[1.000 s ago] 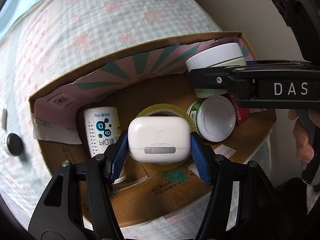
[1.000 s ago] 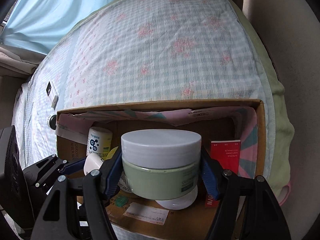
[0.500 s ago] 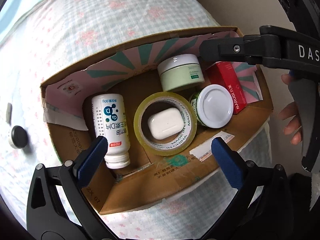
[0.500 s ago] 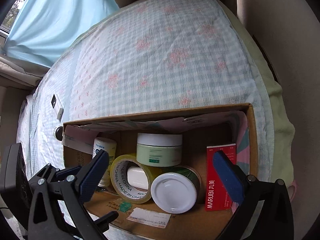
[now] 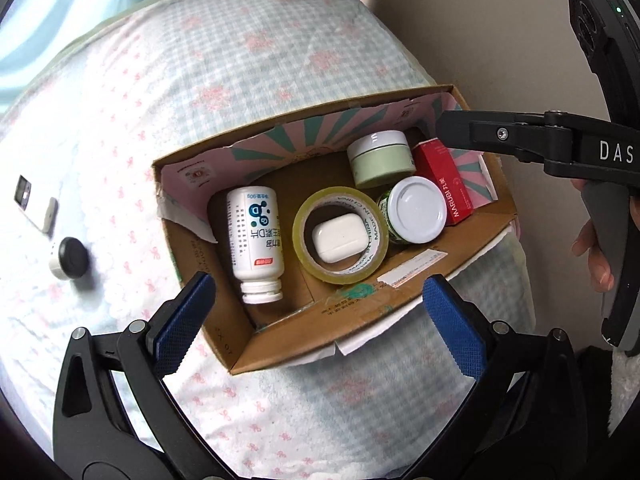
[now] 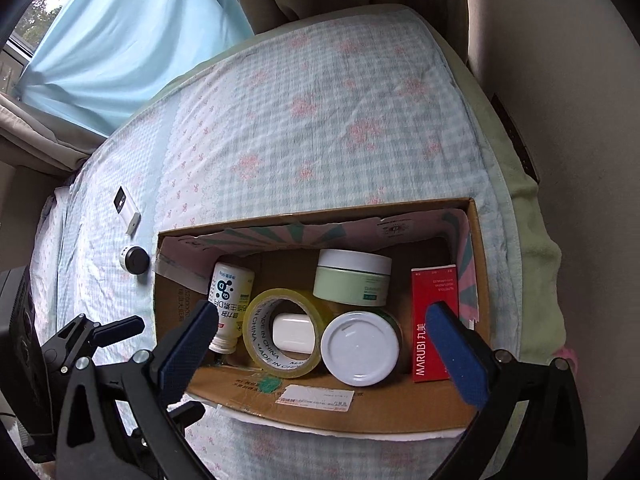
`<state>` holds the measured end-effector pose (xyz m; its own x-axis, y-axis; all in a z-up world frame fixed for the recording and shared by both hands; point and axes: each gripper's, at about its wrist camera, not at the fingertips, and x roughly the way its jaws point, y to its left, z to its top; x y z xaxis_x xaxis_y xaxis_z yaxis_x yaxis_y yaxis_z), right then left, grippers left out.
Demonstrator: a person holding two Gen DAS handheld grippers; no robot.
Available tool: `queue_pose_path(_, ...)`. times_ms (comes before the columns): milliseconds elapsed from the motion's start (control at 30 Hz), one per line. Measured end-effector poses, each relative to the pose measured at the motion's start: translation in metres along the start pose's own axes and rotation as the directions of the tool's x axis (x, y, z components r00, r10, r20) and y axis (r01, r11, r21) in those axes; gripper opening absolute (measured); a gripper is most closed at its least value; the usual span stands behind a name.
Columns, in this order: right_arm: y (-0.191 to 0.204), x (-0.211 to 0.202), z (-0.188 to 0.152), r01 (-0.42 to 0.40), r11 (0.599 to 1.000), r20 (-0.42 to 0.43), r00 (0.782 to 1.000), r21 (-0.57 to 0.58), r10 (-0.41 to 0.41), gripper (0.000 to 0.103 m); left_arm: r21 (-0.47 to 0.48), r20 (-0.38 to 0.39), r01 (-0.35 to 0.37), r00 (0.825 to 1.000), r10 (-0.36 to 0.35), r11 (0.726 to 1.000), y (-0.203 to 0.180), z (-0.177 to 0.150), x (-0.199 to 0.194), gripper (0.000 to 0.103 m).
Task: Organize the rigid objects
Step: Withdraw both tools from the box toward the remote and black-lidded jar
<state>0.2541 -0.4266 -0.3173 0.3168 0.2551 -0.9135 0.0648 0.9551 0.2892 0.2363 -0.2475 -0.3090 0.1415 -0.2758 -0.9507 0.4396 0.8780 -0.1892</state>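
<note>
- A cardboard box is set on the bed, near its right edge.
- Inside, at the left, a bottle is laid on its side, cap toward the near wall.
- Just right of it, a tape roll is laid flat, and an earbud case is held inside its ring.
- Right of the roll a lidded jar is stood (touching the roll, it seems).
- Behind that a cream jar is placed, against the far wall.
- At the right end a carton is laid.
- Left of the box, outside it, a small round device and a small flat device are left on the bed.
</note>
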Motion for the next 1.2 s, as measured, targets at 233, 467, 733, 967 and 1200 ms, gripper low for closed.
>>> queue_pose_path(233,0.030,-0.044,-0.021,-0.007,1.000,0.039,0.999,-0.025,0.008,0.103,-0.045,0.069,-0.029,0.997,0.032,0.999,0.012,-0.035,-0.054,0.103)
queue_pose_path(467,0.081,-0.073,-0.049,0.006,0.994,0.054,0.999,-0.109,0.000,0.103,-0.125,0.114,-0.067,0.990,0.081,0.990,0.047,-0.077,-0.109,0.103)
queue_pose_path(733,0.160,-0.077,-0.057,0.030,0.960,0.065,0.998,-0.280,-0.012,0.103,-0.247,0.175,-0.108,0.973,0.154,0.963,0.109,-0.123,-0.155,0.103)
queue_pose_path(967,0.245,-0.052,-0.020,-0.010,0.871,0.001,1.000,-0.491,0.011,0.103,-0.416,0.204,-0.113,0.955,0.214,0.902,0.171,-0.161,-0.172,0.103)
queue_pose_path(1200,0.329,-0.005,0.040,-0.089,0.812,-0.105,0.994,-0.577,0.034,0.103,-0.544,0.181,-0.143,0.942,0.282,0.827,0.231,-0.172,-0.158,0.103)
